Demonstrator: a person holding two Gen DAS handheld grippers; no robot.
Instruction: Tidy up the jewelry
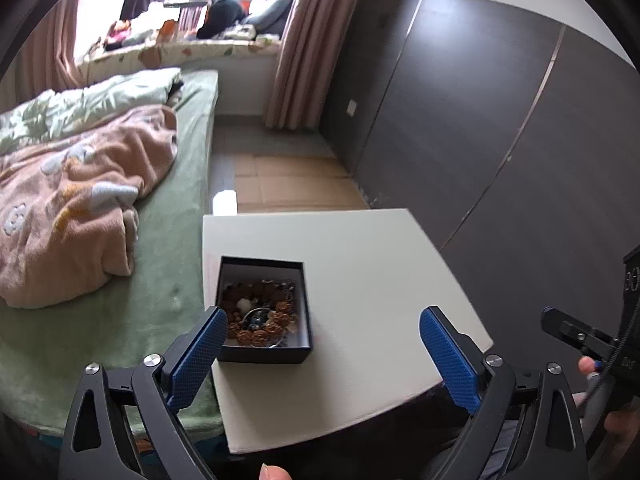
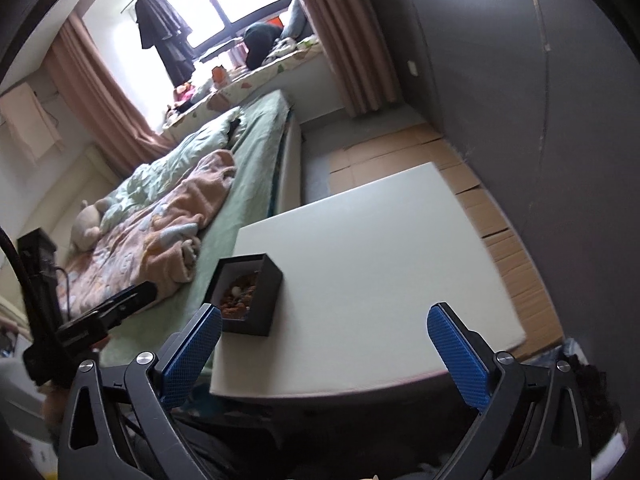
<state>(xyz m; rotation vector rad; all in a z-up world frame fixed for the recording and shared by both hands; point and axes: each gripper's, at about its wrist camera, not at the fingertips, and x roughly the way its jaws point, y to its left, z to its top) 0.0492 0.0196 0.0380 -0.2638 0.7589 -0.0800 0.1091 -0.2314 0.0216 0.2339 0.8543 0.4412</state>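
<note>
A small black box (image 1: 265,354) stands open near the left edge of a white table (image 1: 368,280). Inside lie brown bead bracelets (image 1: 260,312) with a white bead and a metal ring. My left gripper (image 1: 322,354) is open and empty above the table's near part, its left finger close to the box. The box also shows in the right wrist view (image 2: 264,300), with the beads (image 2: 240,292) inside. My right gripper (image 2: 324,352) is open and empty above the table's (image 2: 380,260) near edge, to the right of the box. The right gripper's body shows at the far right of the left wrist view (image 1: 576,336).
A bed with a green sheet (image 1: 168,240) and a pink blanket (image 1: 72,208) lies directly left of the table. A dark grey wardrobe (image 1: 500,120) stands to the right. Cardboard (image 1: 288,180) covers the floor beyond the table. The left gripper's body (image 2: 92,316) shows at left.
</note>
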